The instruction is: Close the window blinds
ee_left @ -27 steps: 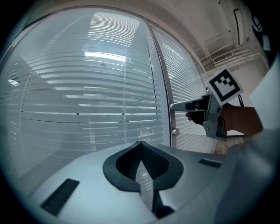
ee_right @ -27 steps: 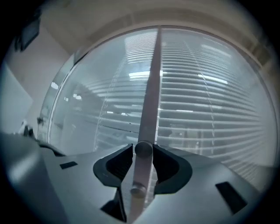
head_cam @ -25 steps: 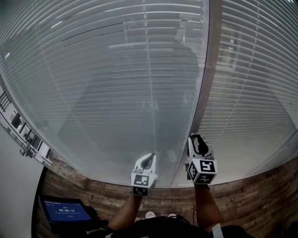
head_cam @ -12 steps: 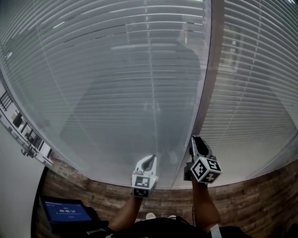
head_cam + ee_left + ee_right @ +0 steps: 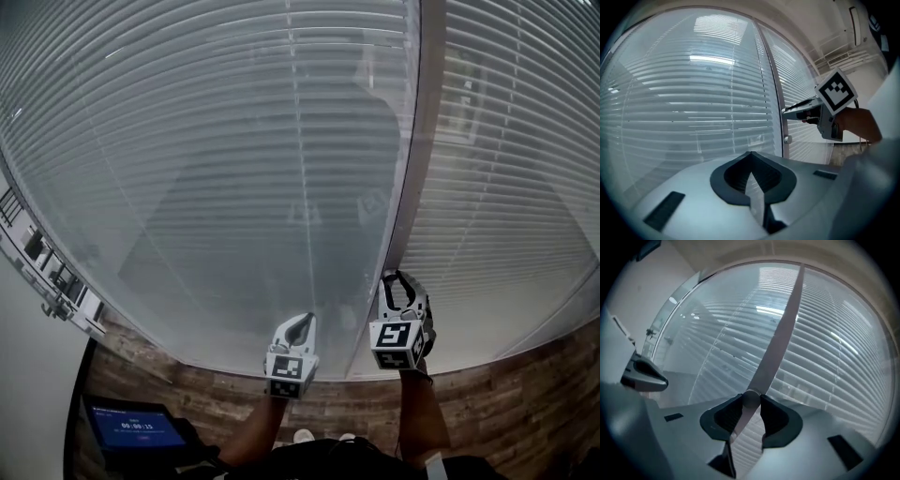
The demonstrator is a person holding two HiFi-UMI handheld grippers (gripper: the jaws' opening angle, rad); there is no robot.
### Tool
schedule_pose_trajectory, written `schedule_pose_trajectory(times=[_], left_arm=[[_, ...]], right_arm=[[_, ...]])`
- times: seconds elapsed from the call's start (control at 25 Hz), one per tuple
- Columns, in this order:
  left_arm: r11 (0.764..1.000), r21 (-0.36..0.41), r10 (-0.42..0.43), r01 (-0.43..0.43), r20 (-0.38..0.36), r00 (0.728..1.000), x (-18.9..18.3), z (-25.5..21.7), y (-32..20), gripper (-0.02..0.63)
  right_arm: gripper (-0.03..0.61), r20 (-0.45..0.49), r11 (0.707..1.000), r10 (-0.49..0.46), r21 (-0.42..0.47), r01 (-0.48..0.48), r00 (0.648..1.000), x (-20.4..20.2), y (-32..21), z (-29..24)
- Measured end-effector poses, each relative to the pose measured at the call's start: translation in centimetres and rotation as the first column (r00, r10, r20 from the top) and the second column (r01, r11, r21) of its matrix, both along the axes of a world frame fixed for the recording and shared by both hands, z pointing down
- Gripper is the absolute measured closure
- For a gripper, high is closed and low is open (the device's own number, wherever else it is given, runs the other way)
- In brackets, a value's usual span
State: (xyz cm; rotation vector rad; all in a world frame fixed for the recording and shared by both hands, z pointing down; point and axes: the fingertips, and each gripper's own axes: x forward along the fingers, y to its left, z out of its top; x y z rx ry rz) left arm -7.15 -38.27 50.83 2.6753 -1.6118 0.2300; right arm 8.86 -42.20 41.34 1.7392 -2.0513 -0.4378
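Observation:
White slatted blinds (image 5: pixel 234 169) hang behind the glass of the wide left pane, and more blinds (image 5: pixel 506 187) fill the right pane. A grey upright frame post (image 5: pixel 417 159) divides them. My right gripper (image 5: pixel 396 277) reaches to the foot of that post. In the right gripper view its jaws (image 5: pixel 750 398) press on both sides of a small round knob (image 5: pixel 751 401) on the post. My left gripper (image 5: pixel 302 322) hovers level before the left pane, jaws shut with nothing between them (image 5: pixel 751 153). The left gripper view shows the right gripper (image 5: pixel 785 111) at the post.
A second small round knob (image 5: pixel 788 139) sits lower on the post. A lit screen (image 5: pixel 131 427) stands on the wood floor (image 5: pixel 525 403) at the lower left. The person's forearms and shoes show at the bottom edge.
My right gripper has rolled about its own line while staying at the post. The left pane's slats have tilted flatter, letting less show through. The left gripper has not moved.

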Motion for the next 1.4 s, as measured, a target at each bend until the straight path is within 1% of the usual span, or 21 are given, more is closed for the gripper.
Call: schedule_pose_trajectory(times=[0.04, 0.12, 0.2, 0.28, 0.36, 0.48, 0.56, 0.64, 0.68, 0.72, 0.8, 0.88, 0.96, 1.0, 1.04, 1.08, 1.12, 1.2, 1.24, 1.32, 1.4], left_arm=[[1.0, 0.002, 0.003, -0.003, 0.007, 1.0, 0.0, 0.0, -0.1, 0.614], [1.0, 0.006, 0.002, -0.002, 0.012, 1.0, 0.0, -0.1, -0.2, 0.614], [1.0, 0.008, -0.003, 0.003, 0.004, 1.0, 0.0, -0.5, -0.2, 0.614], [1.0, 0.006, -0.008, 0.008, -0.004, 1.0, 0.0, -0.7, -0.2, 0.614], [1.0, 0.003, -0.009, 0.009, -0.008, 1.0, 0.1, -0.7, -0.2, 0.614], [1.0, 0.0, -0.005, 0.005, -0.011, 1.0, 0.2, -0.6, -0.2, 0.614], [1.0, 0.001, -0.002, 0.002, -0.006, 1.0, 0.3, -0.6, -0.2, 0.614], [1.0, -0.003, 0.003, -0.003, 0.003, 1.0, 0.4, -0.3, -0.2, 0.614], [1.0, -0.005, 0.002, -0.002, 0.001, 1.0, 0.4, -0.4, -0.1, 0.614], [1.0, -0.007, -0.002, 0.002, -0.003, 1.0, 0.4, -0.5, -0.1, 0.614], [1.0, -0.009, -0.008, 0.008, -0.008, 1.0, 0.3, -0.6, 0.0, 0.614], [1.0, -0.009, -0.008, 0.008, -0.006, 1.0, 0.2, -0.5, -0.1, 0.614], [1.0, -0.007, -0.004, 0.004, 0.006, 1.0, 0.1, -0.3, -0.2, 0.614], [1.0, -0.006, -0.004, 0.004, 0.01, 1.0, 0.1, -0.2, -0.2, 0.614], [1.0, -0.005, -0.006, 0.006, 0.009, 1.0, 0.1, -0.3, -0.1, 0.614], [1.0, -0.004, -0.007, 0.008, 0.005, 1.0, 0.1, -0.4, 0.0, 0.614], [1.0, -0.005, -0.007, 0.007, 0.005, 1.0, 0.2, -0.4, 0.1, 0.614], [1.0, -0.009, -0.003, 0.003, 0.015, 1.0, 0.2, -0.1, 0.3, 0.614], [1.0, -0.009, -0.004, 0.004, 0.016, 1.0, 0.2, -0.1, 0.4, 0.614], [1.0, -0.009, -0.008, 0.008, 0.01, 1.0, 0.3, -0.3, 0.5, 0.614], [1.0, -0.008, -0.009, 0.009, 0.009, 1.0, 0.3, -0.3, 0.5, 0.614]], right_arm=[[0.451, -0.069, 1.0, 0.007, 0.001, -0.007, 0.998, -0.1, 0.0, 0.1], [0.451, -0.202, 1.0, 0.023, 0.008, -0.022, 0.979, -0.2, -0.1, 0.2], [0.451, -0.297, 1.0, 0.028, 0.01, -0.026, 0.954, -0.3, -0.2, 0.3], [0.451, -0.333, 1.0, 0.019, 0.007, -0.018, 0.943, -0.3, -0.2, 0.4], [0.451, -0.339, 1.0, 0.014, 0.005, -0.013, 0.941, -0.3, -0.2, 0.4], [0.451, -0.291, 1.0, 0.017, 0.023, -0.01, 0.957, -0.2, -0.2, 0.4], [0.449, -0.185, 1.0, 0.006, 0.029, 0.0, 0.983, -0.2, 0.0, 0.3], [0.449, 0.01, 0.999, -0.035, 0.024, 0.035, 0.999, -0.1, 0.4, 0.4], [0.449, 0.134, 0.998, -0.056, 0.02, 0.053, 0.989, 0.0, 0.5, 0.4], [0.449, 0.259, 0.998, -0.066, 0.011, 0.065, 0.964, 0.2, 0.6, 0.5], [0.448, 0.468, 0.997, -0.062, -0.018, 0.079, 0.882, 0.7, 0.6, 0.7], [0.448, 0.61, 0.994, -0.064, -0.027, 0.101, 0.79, 1.0, 0.3, 0.7], [0.448, 0.704, 0.993, -0.075, -0.012, 0.118, 0.706, 1.1, 0.0, 0.5], [0.449, 0.734, 0.993, -0.077, -0.004, 0.118, 0.675, 1.3, -0.1, 0.3], [0.449, 0.752, 0.993, -0.075, 0.0, 0.114, 0.655, 1.5, -0.2, 0.2], [0.449, 0.758, 0.994, -0.073, 0.002, 0.111, 0.648, 1.6, -0.2, 0.0], [0.451, 0.754, 0.994, -0.072, 0.002, 0.109, 0.652, 1.6, -0.2, 0.0], [0.456, 0.723, 0.995, -0.071, 0.0, 0.102, 0.687, 1.6, -0.1, 0.0], [0.459, 0.692, 0.996, -0.069, 0.001, 0.094, 0.719, 1.5, -0.1, 0.0], [0.46, 0.601, 0.997, -0.06, 0.002, 0.073, 0.797, 1.4, -0.1, 0.0], [0.46, 0.52, 0.998, -0.055, 0.004, 0.061, 0.852, 1.1, -0.1, -0.1]])
